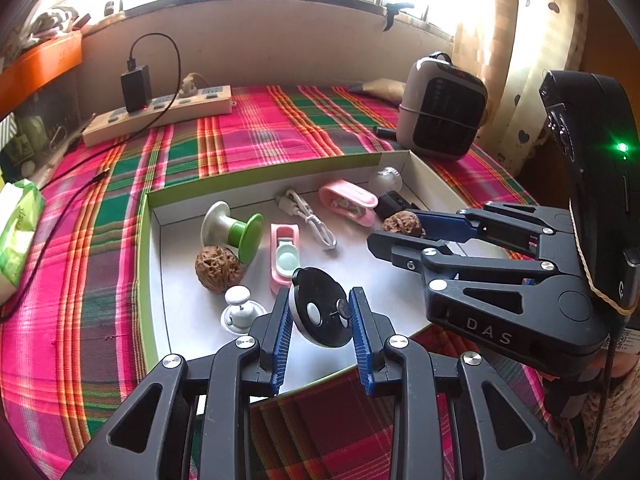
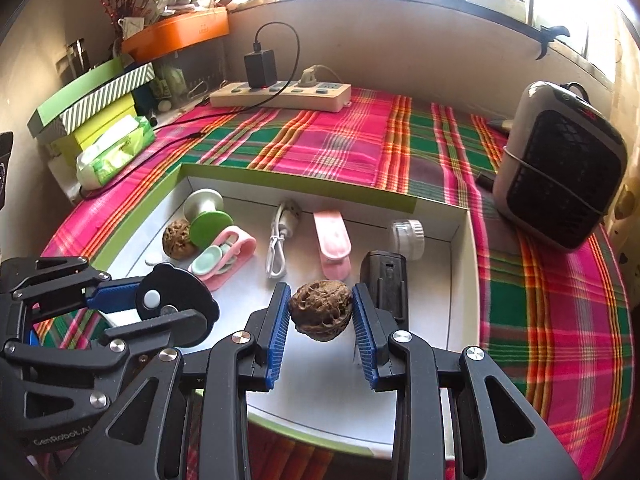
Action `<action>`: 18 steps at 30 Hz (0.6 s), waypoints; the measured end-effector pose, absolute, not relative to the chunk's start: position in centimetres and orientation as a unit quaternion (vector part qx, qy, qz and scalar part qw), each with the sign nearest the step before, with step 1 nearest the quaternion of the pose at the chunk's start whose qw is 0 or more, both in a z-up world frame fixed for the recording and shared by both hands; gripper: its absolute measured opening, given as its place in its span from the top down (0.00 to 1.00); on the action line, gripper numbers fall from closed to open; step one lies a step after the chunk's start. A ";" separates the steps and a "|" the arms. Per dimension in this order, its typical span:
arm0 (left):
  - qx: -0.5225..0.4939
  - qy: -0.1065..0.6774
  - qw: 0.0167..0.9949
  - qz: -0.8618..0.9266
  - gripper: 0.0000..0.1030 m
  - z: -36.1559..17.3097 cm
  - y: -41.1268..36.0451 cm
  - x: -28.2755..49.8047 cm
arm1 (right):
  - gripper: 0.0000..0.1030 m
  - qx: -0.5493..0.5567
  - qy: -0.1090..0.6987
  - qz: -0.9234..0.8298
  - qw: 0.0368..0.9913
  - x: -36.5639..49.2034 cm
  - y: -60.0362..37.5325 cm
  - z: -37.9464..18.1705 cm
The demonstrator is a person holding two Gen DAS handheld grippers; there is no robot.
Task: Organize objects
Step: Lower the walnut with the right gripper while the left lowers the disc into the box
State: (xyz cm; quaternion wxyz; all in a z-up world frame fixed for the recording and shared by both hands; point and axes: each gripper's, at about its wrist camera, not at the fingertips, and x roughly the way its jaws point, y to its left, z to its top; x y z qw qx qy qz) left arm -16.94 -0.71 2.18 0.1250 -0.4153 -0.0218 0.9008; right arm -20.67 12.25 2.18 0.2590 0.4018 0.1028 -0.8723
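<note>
Left wrist view
- Left gripper [image 1: 320, 316]: clenched on a black disc [image 1: 320, 308], blue pads pressing both of its edges; disc held above the near part of the tray.
- Right gripper [image 1: 390, 234]: enters from the right, clamped on a walnut [image 1: 402, 224] over the tray's right half.
- Tray [image 1: 158, 224]: shallow white box with green rim, on plaid cloth [image 1: 248, 132].
- Tray contents: second walnut [image 1: 218, 268] touching a green-and-white spool [image 1: 232, 232]; pink case [image 1: 284, 256]; white cable [image 1: 312, 220]; pink clip [image 1: 348, 202]; white knob [image 1: 239, 308] near the left wall.
- Open room: bare tray floor between the two grippers; far cloth bare up to the power strip [image 1: 160, 114].
- Edges: heater [image 1: 442, 106] stands just beyond the tray's far right corner.
- Writing: "DAS" on the right gripper body.

Right wrist view
- Right gripper [image 2: 322, 312]: walnut [image 2: 320, 310] gripped between both pads, above the tray floor.
- Left gripper [image 2: 152, 308]: at left, closed on the black disc [image 2: 176, 306].
- Near objects: black block [image 2: 384, 284] just right of the walnut; clear jar [image 2: 408, 238] by the right wall.
- Open room: bare tray floor beneath the fingers; wide cloth strip to the right.
- Writing: "GenRobot.A" partly legible on the left gripper body.
</note>
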 end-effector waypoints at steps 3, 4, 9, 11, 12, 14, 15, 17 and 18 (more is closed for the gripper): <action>-0.417 -0.023 0.124 0.900 0.74 2.0 -0.7 -17.1 | 0.68 0.406 0.102 -0.870 0.261 -20.9 12.2 1.9; -0.417 -0.023 0.123 0.900 0.74 2.0 -0.8 -17.1 | 0.68 0.407 0.102 -0.869 0.262 -21.0 12.1 1.8; -0.419 -0.026 0.119 0.900 0.74 1.8 -0.8 -17.3 | 0.68 0.407 0.105 -0.868 0.264 -21.1 11.9 1.7; -0.420 -0.026 0.118 0.900 0.74 1.8 -0.8 -17.3 | 0.68 0.406 0.107 -0.868 0.265 -21.1 11.8 1.7; -0.420 -0.026 0.118 0.900 0.74 1.8 -0.8 -17.3 | 0.68 0.406 0.109 -0.868 0.264 -21.1 11.7 1.7; -0.421 -0.026 0.116 0.899 0.74 1.7 -0.9 -17.4 | 0.68 0.405 0.109 -0.868 0.266 -21.1 11.7 1.6; -0.421 -0.026 0.115 0.899 0.74 1.7 -0.9 -17.4 | 0.68 0.405 0.109 -0.868 0.266 -21.1 11.7 1.6; -0.422 -0.028 0.115 0.899 0.74 1.6 -1.0 -17.4 | 0.68 0.404 0.111 -0.868 0.266 -21.1 11.6 1.6; -0.422 -0.028 0.115 0.899 0.74 1.7 -1.0 -17.4 | 0.68 0.403 0.112 -0.869 0.265 -21.1 11.6 1.6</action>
